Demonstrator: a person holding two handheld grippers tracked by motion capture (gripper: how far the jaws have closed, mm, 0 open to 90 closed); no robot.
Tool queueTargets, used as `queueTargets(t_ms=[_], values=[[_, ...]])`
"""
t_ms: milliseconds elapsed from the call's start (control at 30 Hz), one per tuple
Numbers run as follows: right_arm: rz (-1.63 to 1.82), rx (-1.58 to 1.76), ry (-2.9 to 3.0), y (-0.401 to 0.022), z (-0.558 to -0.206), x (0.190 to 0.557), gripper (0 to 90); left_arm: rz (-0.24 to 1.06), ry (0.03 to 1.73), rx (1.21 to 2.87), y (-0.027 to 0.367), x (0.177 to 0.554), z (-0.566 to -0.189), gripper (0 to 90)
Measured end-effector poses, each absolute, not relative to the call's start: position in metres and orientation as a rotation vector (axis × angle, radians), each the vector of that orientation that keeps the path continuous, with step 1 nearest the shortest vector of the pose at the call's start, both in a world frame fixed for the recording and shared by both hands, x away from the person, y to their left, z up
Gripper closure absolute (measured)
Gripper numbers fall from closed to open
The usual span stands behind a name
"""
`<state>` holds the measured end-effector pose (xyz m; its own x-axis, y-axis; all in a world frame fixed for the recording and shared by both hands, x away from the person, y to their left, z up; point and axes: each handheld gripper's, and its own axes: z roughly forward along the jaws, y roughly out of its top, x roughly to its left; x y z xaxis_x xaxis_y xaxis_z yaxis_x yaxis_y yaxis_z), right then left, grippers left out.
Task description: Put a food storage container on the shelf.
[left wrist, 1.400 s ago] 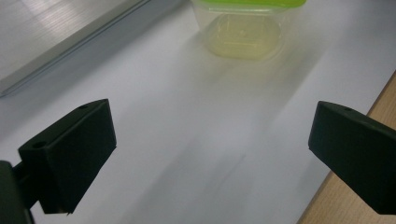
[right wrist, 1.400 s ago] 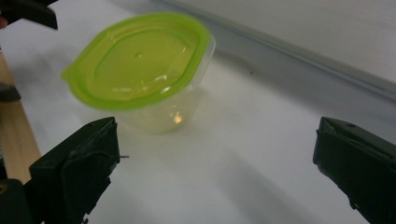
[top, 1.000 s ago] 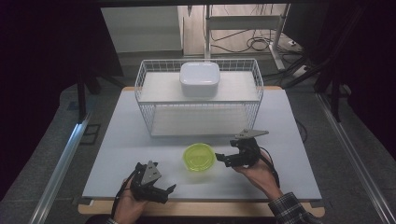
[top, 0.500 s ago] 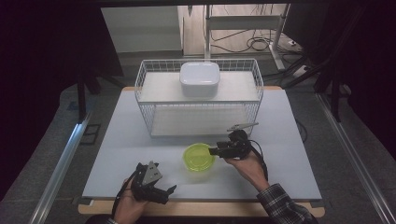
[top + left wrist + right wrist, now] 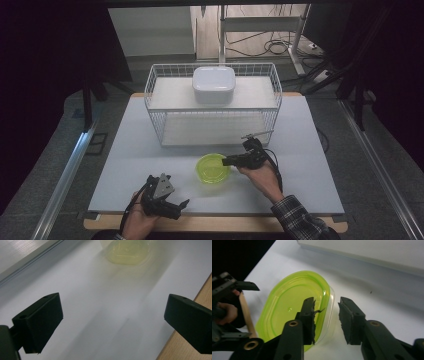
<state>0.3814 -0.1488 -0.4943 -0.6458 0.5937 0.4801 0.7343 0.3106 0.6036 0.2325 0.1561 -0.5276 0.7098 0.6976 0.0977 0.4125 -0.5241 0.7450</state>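
No legible text, label or number anywhere, at least at this dim resolution.

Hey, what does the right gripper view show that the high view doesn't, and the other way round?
Right gripper view alone: one jaw of the right hand-held gripper inside the rim of the green container, the other outside it, with a gap to the rim; the jaws have just been closing.

High view alone: the white box on the wire basket, and the person's plaid sleeve.

Both: the container, the white table, and the left hand-held gripper.
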Motion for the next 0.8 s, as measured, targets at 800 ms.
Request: queueTargets(t_ms=[800], values=[[-1.289,-1.227,-2.140,-0.158,-0.490,0.381,81.6,0.516,0.849,2.181,0.157,0.232,-0.526,2.1]])
